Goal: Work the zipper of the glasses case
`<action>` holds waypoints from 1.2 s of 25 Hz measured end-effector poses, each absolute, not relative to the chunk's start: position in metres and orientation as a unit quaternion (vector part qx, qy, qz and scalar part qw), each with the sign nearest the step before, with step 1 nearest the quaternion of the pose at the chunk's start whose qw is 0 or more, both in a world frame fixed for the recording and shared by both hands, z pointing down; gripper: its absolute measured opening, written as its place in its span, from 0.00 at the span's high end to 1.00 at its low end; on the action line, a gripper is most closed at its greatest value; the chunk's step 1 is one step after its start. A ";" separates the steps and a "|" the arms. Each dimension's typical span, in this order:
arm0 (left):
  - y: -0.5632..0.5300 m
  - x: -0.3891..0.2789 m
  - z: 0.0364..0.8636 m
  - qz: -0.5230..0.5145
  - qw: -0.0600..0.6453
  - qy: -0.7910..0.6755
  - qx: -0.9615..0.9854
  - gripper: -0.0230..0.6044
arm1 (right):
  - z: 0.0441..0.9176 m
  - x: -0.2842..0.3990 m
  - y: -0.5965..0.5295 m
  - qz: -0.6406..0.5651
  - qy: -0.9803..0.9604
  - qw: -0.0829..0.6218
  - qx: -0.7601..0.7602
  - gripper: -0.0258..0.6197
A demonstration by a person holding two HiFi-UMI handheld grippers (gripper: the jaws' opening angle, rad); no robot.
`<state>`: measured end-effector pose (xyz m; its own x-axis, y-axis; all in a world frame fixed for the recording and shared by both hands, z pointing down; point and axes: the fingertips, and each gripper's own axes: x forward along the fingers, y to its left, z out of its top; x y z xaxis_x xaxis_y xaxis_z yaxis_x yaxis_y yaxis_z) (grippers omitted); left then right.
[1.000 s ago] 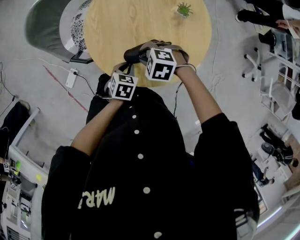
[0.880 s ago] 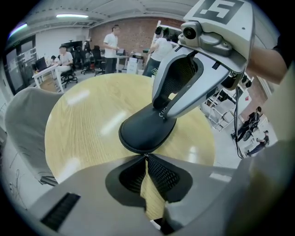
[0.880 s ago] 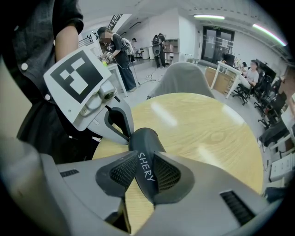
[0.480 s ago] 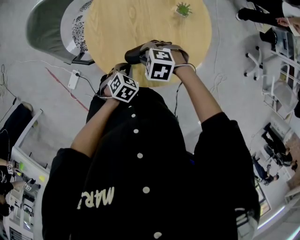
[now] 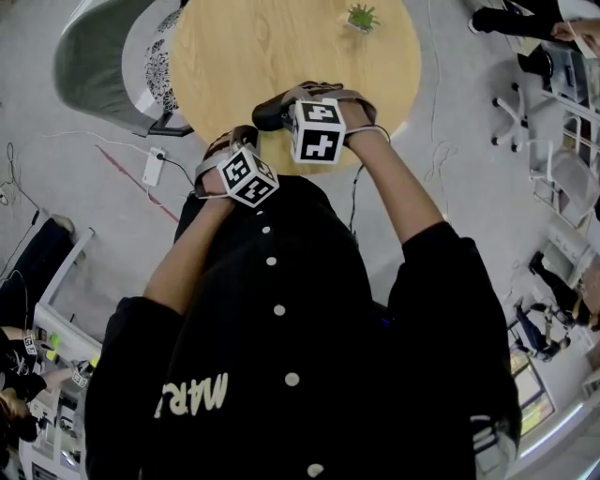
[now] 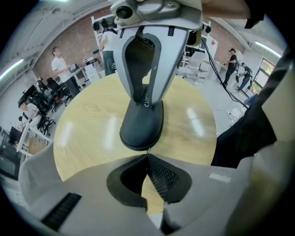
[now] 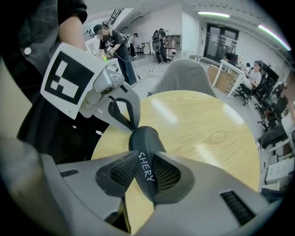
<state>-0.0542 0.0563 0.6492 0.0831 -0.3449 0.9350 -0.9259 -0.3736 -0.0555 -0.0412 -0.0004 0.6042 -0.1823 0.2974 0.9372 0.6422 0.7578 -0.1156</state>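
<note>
A dark glasses case [image 7: 144, 138] with white lettering hangs just above the round wooden table [image 5: 244, 47]. My right gripper [image 7: 144, 173] clamps it across the middle, both pads pressed against its sides. Seen from the left gripper view, the case [image 6: 142, 124] points at me. My left gripper [image 6: 147, 156] is shut, its tips pinching the small zipper pull [image 6: 147, 151] at the case's near end. In the head view the two marker cubes [image 5: 248, 176] [image 5: 319, 131] sit close together at the table's near edge, and only a dark end of the case [image 5: 267, 114] shows past them.
A small potted plant [image 5: 361, 17] stands at the table's far side. A grey chair [image 5: 94, 56] is at the far left, with a power strip [image 5: 153, 166] and cables on the floor. Desks, office chairs and people [image 6: 60, 69] surround the table.
The left gripper's cube has rolled about its axis and shifted slightly toward the table. The right gripper and the case have stayed where they were.
</note>
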 end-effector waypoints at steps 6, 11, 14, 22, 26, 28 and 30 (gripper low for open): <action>0.053 -0.073 0.647 0.515 0.265 -0.448 0.682 0.96 | 0.603 -0.040 0.000 -0.163 -0.749 0.563 -0.309 0.79; 0.045 -0.082 0.646 0.540 0.227 -0.416 0.695 0.96 | 0.603 -0.040 0.000 -0.167 -0.745 0.566 -0.310 0.79; 0.038 -0.086 0.646 0.550 0.205 -0.400 0.704 0.96 | 0.602 -0.040 0.001 -0.171 -0.744 0.568 -0.308 0.79; 0.021 -0.090 0.640 0.571 0.156 -0.351 0.725 0.96 | 0.602 -0.040 0.001 -0.170 -0.743 0.570 -0.307 0.79; 0.013 -0.090 0.640 0.582 0.135 -0.324 0.734 0.96 | 0.602 -0.041 0.002 -0.177 -0.738 0.573 -0.309 0.79; 0.011 -0.090 0.640 0.590 0.121 -0.306 0.737 0.96 | 0.602 -0.041 0.002 -0.177 -0.738 0.574 -0.309 0.80; 0.010 -0.089 0.639 0.594 0.112 -0.292 0.741 0.96 | 0.601 -0.041 0.002 -0.177 -0.738 0.574 -0.309 0.80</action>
<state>-0.0892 0.0100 0.6390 0.1237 -0.3003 0.9458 -0.5664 -0.8039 -0.1812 -0.0410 0.0019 0.6006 -0.1510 0.2521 0.9558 0.6585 0.7468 -0.0929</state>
